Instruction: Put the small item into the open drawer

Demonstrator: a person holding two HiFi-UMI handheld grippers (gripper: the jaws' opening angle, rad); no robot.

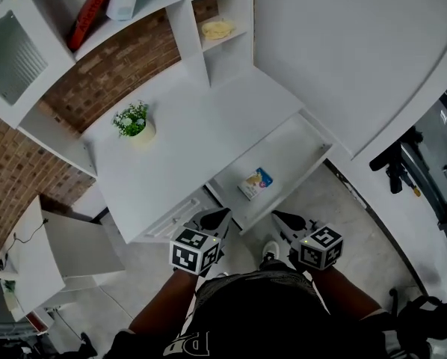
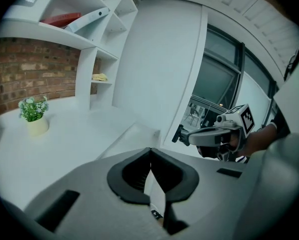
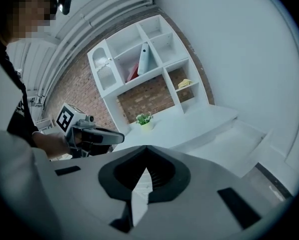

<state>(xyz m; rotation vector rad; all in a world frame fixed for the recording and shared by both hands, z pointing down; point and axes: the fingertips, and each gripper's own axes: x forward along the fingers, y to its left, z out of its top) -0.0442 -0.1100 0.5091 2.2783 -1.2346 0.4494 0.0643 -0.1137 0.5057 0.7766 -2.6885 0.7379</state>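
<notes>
the small item [image 1: 256, 183], a flat packet with blue and yellow print, lies on the floor of the open drawer [image 1: 292, 152], at the drawer's end nearest the person. the drawer stands pulled out from the edge of the white tabletop [image 1: 186, 137]. the left gripper [image 1: 220, 215] hangs just off that near end of the drawer, its jaws together with nothing between them. the right gripper [image 1: 283, 218] hangs just outside the drawer's front edge, beside the left one; its jaws also meet at the tips and are empty. neither gripper touches the drawer or the packet. well back from the drawer a small potted plant [image 1: 134, 123] stands on the tabletop. beyond the drawer a shelf cubby holds a yellow thing [image 1: 217, 28], and a red book [image 1: 91, 10] leans on a higher shelf.
</notes>
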